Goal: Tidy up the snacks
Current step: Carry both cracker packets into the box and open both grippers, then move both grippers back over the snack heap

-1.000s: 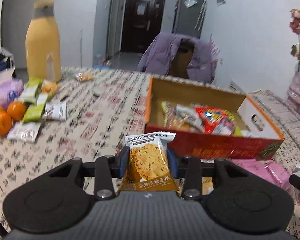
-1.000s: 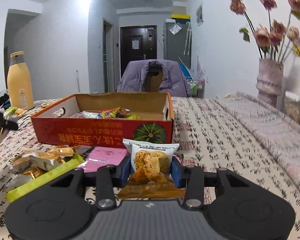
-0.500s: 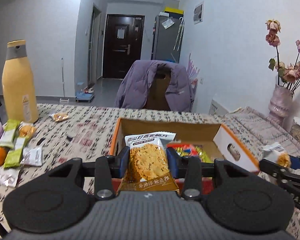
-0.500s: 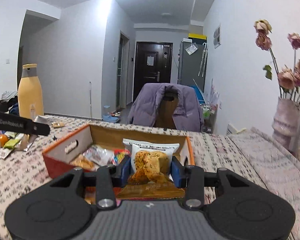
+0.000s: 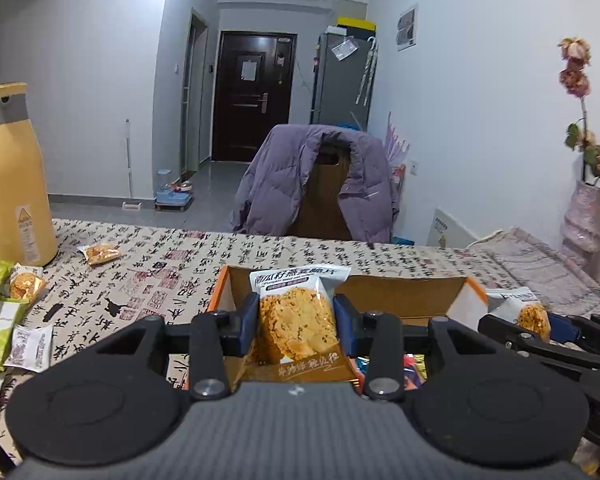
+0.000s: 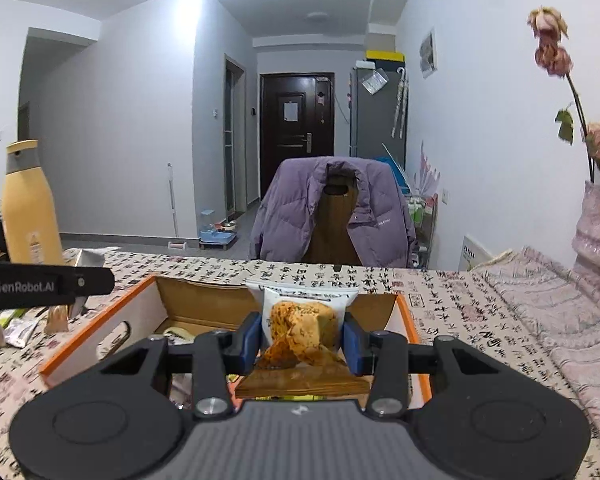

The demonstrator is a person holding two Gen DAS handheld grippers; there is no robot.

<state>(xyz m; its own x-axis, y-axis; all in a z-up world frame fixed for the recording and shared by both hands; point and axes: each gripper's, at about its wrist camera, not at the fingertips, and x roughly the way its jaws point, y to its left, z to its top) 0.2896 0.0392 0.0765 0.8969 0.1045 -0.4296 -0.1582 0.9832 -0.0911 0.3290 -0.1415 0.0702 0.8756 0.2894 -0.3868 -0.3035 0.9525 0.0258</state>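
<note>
A: Box [image 6: 380,308] first. Where is it sitting?

B: It is sitting on the table [image 5: 172,268], right under and ahead of both my tongs, open side up.

A: And the tongs?

B: My left gripper [image 5: 296,322] is pinching a cookie pack [image 5: 296,312], standing tall. My right gripper [image 6: 302,338] is pinching a crumbly snack pack [image 6: 302,320], also standing tall. I think both are hanging over the box equally near, so I am only needing to let go.
</note>
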